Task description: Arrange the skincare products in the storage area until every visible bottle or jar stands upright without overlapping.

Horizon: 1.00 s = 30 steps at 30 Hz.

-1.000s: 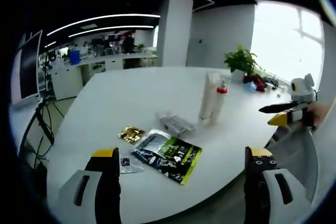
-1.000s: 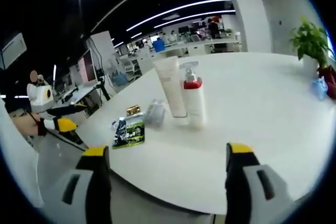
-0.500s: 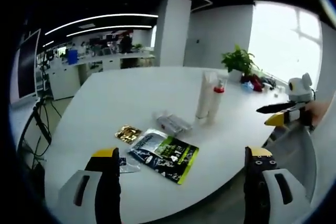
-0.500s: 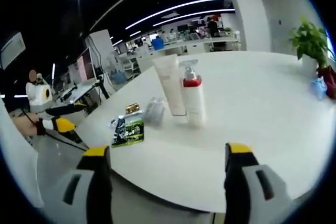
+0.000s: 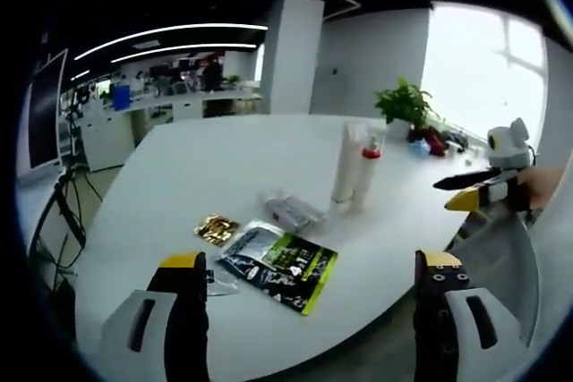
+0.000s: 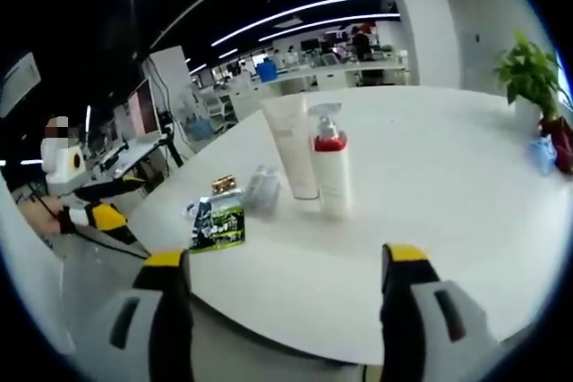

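Print on green sachet (image 5: pixel 279 261) too small to read in my left gripper view. Small packet (image 5: pixel 218 282) half hidden behind my left jaw. Clear wrapped pack (image 5: pixel 292 209) blurred, contents unclear. Tube (image 6: pixel 291 145) and pump bottle (image 6: pixel 332 167) overlap in left gripper view; labels unreadable. In right gripper view, gold sachet (image 6: pixel 226 185) partly hidden behind green sachet. Items beside plant (image 5: pixel 407 105) too small to identify.

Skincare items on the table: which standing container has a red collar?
The pump bottle, white with a red collar under its pump; the tube beside it is plain white.
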Each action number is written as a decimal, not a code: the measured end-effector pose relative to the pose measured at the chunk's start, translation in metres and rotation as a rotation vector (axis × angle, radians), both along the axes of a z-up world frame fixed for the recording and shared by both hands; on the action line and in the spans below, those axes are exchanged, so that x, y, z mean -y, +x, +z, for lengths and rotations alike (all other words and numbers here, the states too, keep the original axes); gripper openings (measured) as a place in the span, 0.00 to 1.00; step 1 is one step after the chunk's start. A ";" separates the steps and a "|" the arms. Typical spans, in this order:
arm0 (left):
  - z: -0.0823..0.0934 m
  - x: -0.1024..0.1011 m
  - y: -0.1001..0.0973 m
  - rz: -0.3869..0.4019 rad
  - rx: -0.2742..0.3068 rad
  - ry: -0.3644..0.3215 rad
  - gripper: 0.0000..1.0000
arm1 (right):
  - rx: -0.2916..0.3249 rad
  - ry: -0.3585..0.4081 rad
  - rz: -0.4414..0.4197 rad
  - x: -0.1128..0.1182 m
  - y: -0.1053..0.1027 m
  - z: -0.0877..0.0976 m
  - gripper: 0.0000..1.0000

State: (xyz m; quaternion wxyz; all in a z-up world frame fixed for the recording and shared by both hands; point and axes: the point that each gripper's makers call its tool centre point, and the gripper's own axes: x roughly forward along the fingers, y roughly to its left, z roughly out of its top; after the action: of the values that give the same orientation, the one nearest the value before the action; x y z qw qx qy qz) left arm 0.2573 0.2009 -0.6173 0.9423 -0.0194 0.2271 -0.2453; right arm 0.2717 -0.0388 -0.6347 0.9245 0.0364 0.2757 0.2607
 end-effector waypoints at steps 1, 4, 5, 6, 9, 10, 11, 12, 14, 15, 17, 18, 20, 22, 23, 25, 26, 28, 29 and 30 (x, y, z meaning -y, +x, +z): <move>0.000 0.000 0.000 -0.002 0.000 -0.001 0.94 | -0.005 -0.001 0.000 0.000 0.000 0.000 0.88; 0.000 0.000 0.001 -0.004 0.000 -0.004 0.93 | -0.009 -0.004 -0.003 -0.001 0.001 0.000 0.87; 0.001 0.000 0.001 -0.005 0.000 -0.009 0.93 | -0.013 0.000 -0.006 -0.001 0.002 0.000 0.87; 0.001 0.000 0.001 -0.005 0.001 -0.010 0.93 | -0.017 0.001 -0.006 -0.002 0.002 -0.001 0.87; 0.001 0.000 0.001 -0.002 0.000 -0.016 0.93 | -0.018 0.002 -0.002 -0.006 0.005 -0.001 0.86; 0.001 -0.001 0.001 -0.001 0.001 -0.019 0.93 | -0.018 -0.002 0.004 -0.008 0.006 -0.001 0.86; 0.002 -0.001 0.002 0.002 0.003 -0.021 0.93 | -0.017 -0.006 0.008 -0.010 0.007 -0.001 0.86; 0.002 -0.001 0.002 0.003 0.004 -0.022 0.93 | -0.018 -0.008 0.012 -0.012 0.008 -0.002 0.86; 0.002 -0.001 0.002 0.002 0.006 -0.026 0.93 | -0.017 -0.009 0.016 -0.014 0.011 -0.002 0.85; 0.002 -0.001 0.002 0.003 0.007 -0.026 0.93 | -0.016 -0.009 0.018 -0.016 0.012 -0.002 0.85; 0.003 -0.001 0.002 0.001 0.009 -0.026 0.92 | -0.017 -0.007 0.020 -0.020 0.016 -0.003 0.84; 0.003 -0.002 0.002 0.002 0.010 -0.027 0.92 | -0.020 -0.007 0.023 -0.023 0.018 -0.004 0.84; 0.003 -0.002 0.002 0.003 0.013 -0.029 0.92 | -0.020 -0.010 0.029 -0.027 0.019 -0.005 0.82; 0.004 -0.003 0.002 0.007 0.015 -0.030 0.92 | -0.019 -0.013 0.037 -0.032 0.021 -0.006 0.81; 0.004 -0.003 0.002 0.008 0.015 -0.030 0.92 | -0.019 -0.014 0.041 -0.034 0.022 -0.007 0.80; 0.004 -0.003 0.002 0.013 0.016 -0.034 0.92 | -0.018 -0.021 0.048 -0.039 0.025 -0.008 0.78; 0.005 -0.004 0.003 0.014 0.018 -0.037 0.92 | -0.018 -0.024 0.052 -0.042 0.027 -0.008 0.77; 0.005 -0.004 0.003 0.015 0.019 -0.040 0.92 | -0.013 -0.028 0.057 -0.046 0.031 -0.008 0.74; 0.005 -0.004 0.003 0.015 0.019 -0.041 0.92 | -0.010 -0.029 0.058 -0.048 0.033 -0.008 0.74; 0.005 -0.005 0.003 0.015 0.020 -0.041 0.91 | -0.008 -0.030 0.059 -0.049 0.035 -0.008 0.73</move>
State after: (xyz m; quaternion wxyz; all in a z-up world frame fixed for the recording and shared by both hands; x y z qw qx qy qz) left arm 0.2603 0.2055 -0.6121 0.9457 -0.0381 0.2126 -0.2428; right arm 0.3064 0.0106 -0.6428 0.9157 0.0156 0.2843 0.2836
